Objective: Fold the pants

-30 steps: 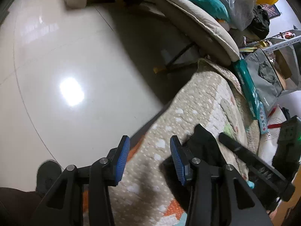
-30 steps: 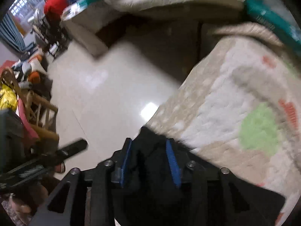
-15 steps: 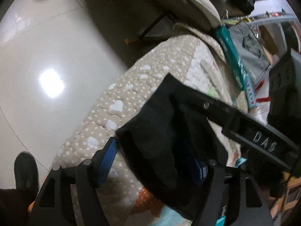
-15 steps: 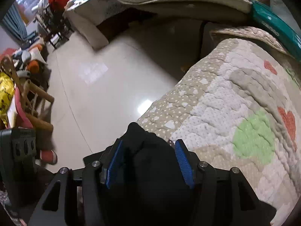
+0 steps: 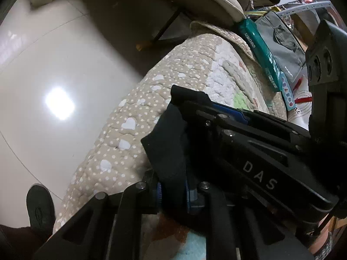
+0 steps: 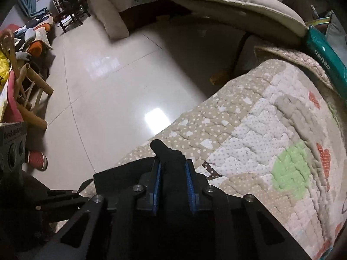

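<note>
Black pants [image 5: 167,143] lie bunched at the edge of a quilted, heart-patterned cover [image 5: 173,69]. In the left wrist view my left gripper [image 5: 173,187] has a fold of the black cloth between its blue pads, and its jaws are closing on it. Just beyond it, my right gripper [image 5: 195,104] grips the same cloth. The right wrist view shows the right gripper [image 6: 172,179] with a ridge of the pants [image 6: 169,156] pinched between its pads, jaws closing. The rest of the pants is hidden under the grippers. The quilt [image 6: 260,130] spreads to the right.
Glossy tiled floor [image 5: 54,54] drops off left of the quilt edge, where a dark shoe [image 5: 40,205] stands. A beige cushion [image 6: 227,4], a green package [image 5: 262,49] and a grey bag [image 5: 282,43] border the far side. A wooden chair [image 6: 28,91] stands at the left.
Both pairs of jaws have narrowed onto the black cloth. The left gripper has come in from the bare quilt to the pants, close beside the right gripper, which has dipped lower.
</note>
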